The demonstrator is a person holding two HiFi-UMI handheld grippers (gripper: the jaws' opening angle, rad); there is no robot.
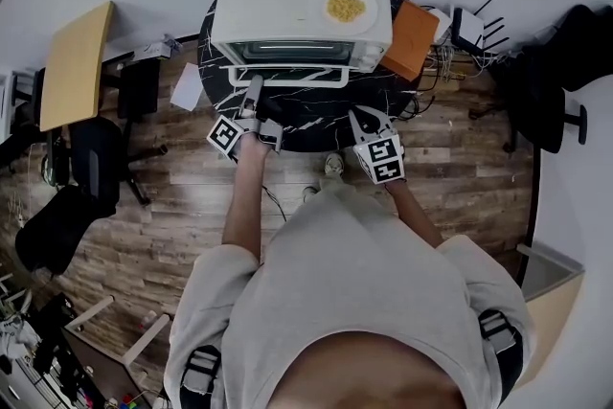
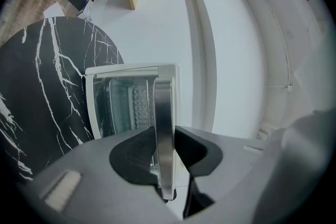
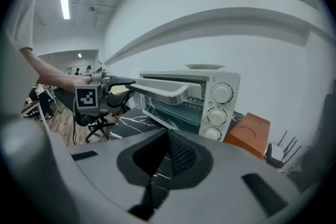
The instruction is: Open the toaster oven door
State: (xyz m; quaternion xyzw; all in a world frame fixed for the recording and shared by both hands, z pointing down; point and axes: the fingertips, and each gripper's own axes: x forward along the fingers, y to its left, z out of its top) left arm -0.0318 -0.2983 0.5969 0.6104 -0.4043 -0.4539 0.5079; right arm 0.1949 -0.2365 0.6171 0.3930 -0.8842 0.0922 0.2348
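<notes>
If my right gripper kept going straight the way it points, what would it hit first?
Probably the toaster oven door, low down, though the black marble table before it might come first; depth is unclear.

White toaster oven [image 1: 268, 0] at the far edge of the round black marble-patterned table [image 1: 326, 124], front facing the table's middle. Its glass-paned door [image 3: 176, 110] stands ajar, top edge tipped outward. A silver bar handle [image 3: 163, 93] spans the door's top. Three white knobs [image 3: 217, 113] are stacked beside the door.
</notes>
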